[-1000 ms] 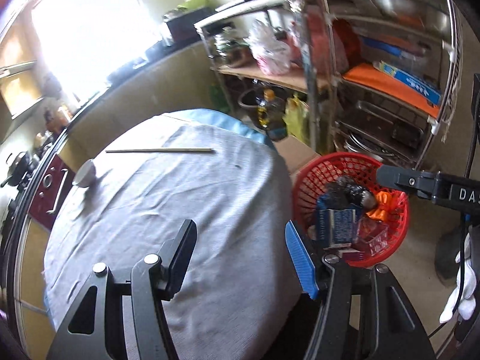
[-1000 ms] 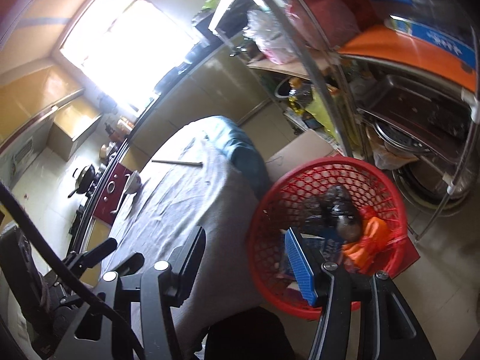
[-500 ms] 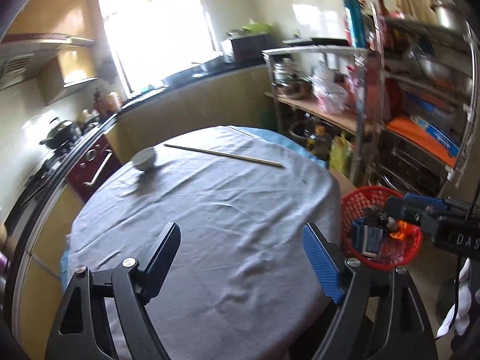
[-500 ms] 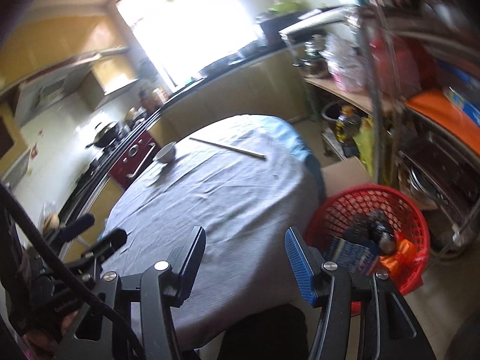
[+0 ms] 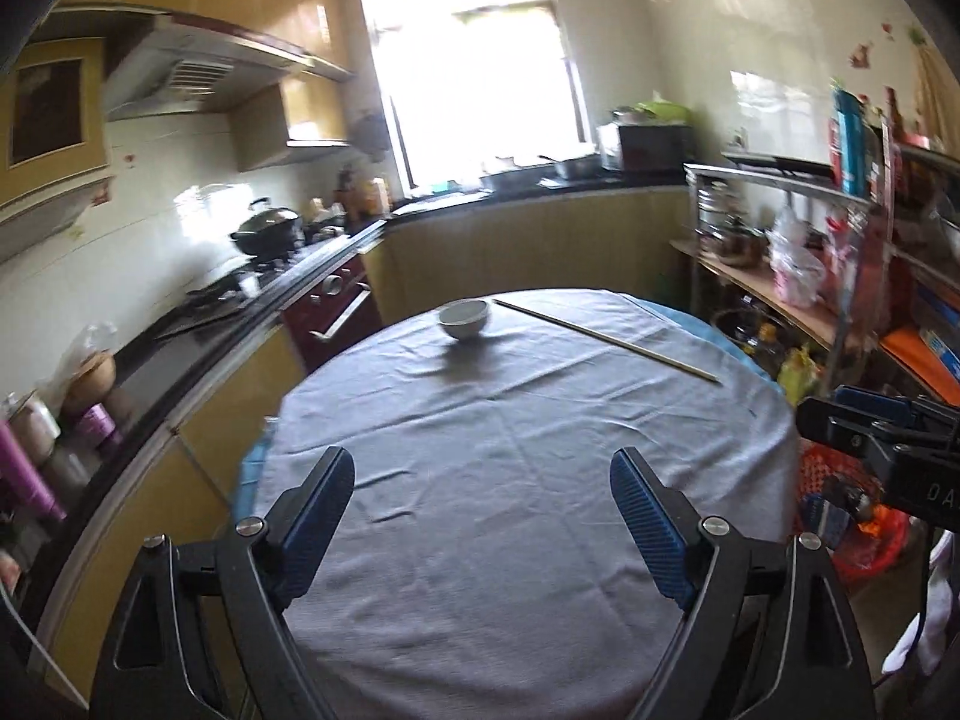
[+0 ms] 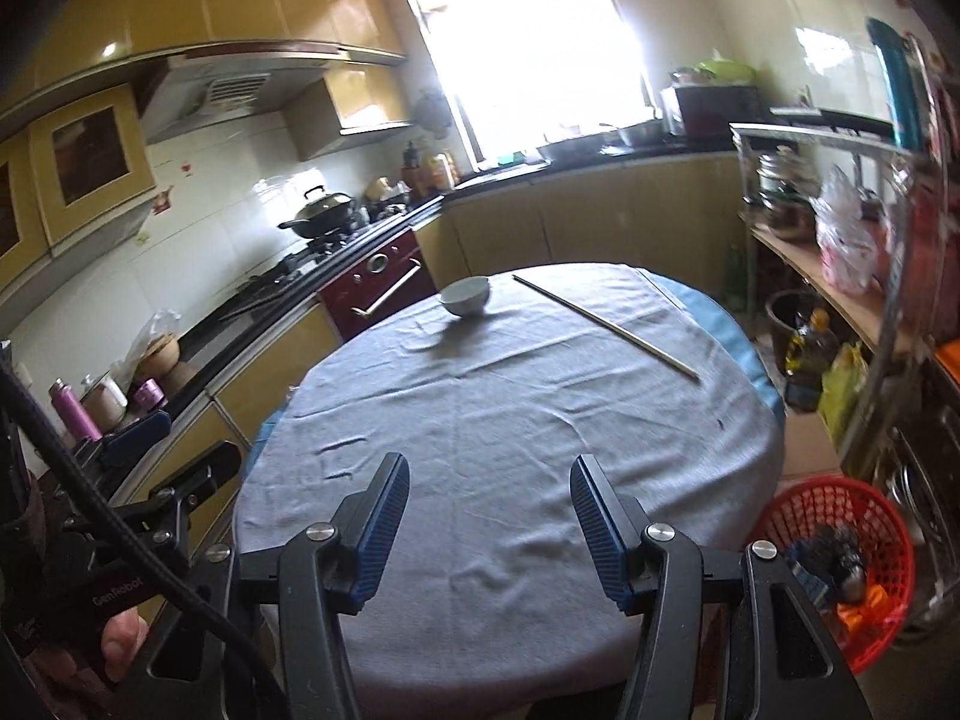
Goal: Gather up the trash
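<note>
A red mesh basket [image 6: 837,501] stands on the floor at the table's right, with a dark lump, a blue box and an orange wrapper inside; in the left wrist view only part of the basket [image 5: 864,549] shows. My left gripper [image 5: 480,468] hangs over the near edge of the grey-clothed round table [image 5: 510,420], its jaws opening, nothing between them. My right gripper [image 6: 490,471] is open and empty over the same table [image 6: 510,414]. Each gripper shows in the other's view: right gripper [image 5: 864,420], left gripper [image 6: 174,450]. No loose trash shows on the cloth.
A white bowl [image 6: 465,295] and a pair of chopsticks [image 6: 606,324] lie at the table's far side. A metal rack [image 6: 840,276] full of pots and bags stands on the right. The kitchen counter with a stove [image 6: 288,276] runs along the left.
Both views have swung from the red basket to face across the table, rolling level and rising. The left jaws have spread much wider. The right jaws keep the same gap.
</note>
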Available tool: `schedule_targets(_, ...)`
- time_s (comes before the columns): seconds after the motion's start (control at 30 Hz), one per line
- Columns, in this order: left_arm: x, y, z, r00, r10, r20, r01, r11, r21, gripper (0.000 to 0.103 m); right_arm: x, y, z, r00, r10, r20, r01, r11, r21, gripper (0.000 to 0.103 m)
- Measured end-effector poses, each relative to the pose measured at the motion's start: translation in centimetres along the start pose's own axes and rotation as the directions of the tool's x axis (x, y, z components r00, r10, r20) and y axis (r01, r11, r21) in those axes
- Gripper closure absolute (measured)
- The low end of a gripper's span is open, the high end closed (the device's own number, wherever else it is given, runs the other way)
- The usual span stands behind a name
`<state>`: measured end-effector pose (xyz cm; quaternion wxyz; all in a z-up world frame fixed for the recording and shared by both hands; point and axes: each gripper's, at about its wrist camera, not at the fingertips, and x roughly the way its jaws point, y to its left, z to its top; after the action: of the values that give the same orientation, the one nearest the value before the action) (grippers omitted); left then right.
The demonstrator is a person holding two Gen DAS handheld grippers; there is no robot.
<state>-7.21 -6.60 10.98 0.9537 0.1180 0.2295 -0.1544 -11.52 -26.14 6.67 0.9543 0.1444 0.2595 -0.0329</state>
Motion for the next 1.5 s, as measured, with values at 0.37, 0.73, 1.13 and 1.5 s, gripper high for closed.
schedule_targets(0.37, -3.4, 6.0, -0.8, 0.990, 0.142, 0.017, -0.140, 0.986, -0.096, 0.015, -2.3, 7.9, -0.5, 0.997, 0.038, 0.069, -0.026, 0.985, -0.168, 0.040)
schedule_targets(0.73, -4.4, 8.7, -1.0, 0.983, 0.184, 0.001, -0.182, 0.972, -0.151, 0.015, -3.5, 11.4, -1.2, 0.992, 0.061, 0.107, -0.036, 0.975, -0.219, 0.039)
schedule_targets(1.13, -5.0, 8.9, -0.7, 0.980, 0.199, 0.014, -0.194, 0.968, -0.159, 0.015, -4.1, 11.7, -1.6, 0.991, 0.048, 0.125, -0.018, 0.972, -0.232, 0.039)
schedule_targets(1.5, -5.7, 8.6, -0.5, 0.978, 0.208, 0.031, -0.200, 0.966, -0.163, 0.015, -4.8, 11.6, -1.5, 0.989, 0.042, 0.139, -0.007, 0.970, -0.243, 0.038)
